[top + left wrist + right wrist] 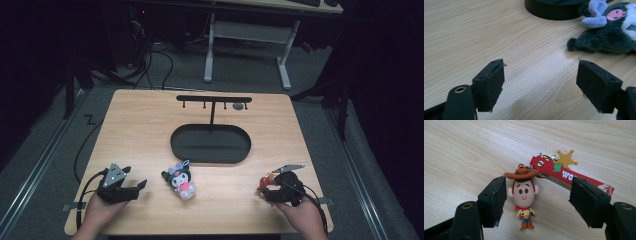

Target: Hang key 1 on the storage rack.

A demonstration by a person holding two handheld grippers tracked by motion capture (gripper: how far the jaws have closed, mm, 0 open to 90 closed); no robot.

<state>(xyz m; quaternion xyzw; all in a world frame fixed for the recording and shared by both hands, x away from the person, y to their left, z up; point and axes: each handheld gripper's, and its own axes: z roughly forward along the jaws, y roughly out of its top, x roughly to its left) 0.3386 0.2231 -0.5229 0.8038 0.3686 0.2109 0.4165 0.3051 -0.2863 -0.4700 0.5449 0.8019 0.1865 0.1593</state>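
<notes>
A cowboy figure keychain [524, 195] with a red strap [569, 175] and a yellow star lies flat on the wooden table. My right gripper [537, 200] is open, its jaws standing on either side of the figure; in the high view it [274, 189] sits at the front right beside the keychain [266, 181]. A dark plush toy [181, 180] with a pink body and lilac bow lies at the front centre. My left gripper [136, 188] is open and holds nothing, left of the plush [609, 32], with bare table between its jaws [540, 82].
A black oval tray [210, 144] sits mid-table with a black T-shaped hook rack [214, 99] rising behind it. The tray's edge [554, 12] is ahead of the left gripper. Cables trail off the table's front corners. A white-legged desk stands beyond.
</notes>
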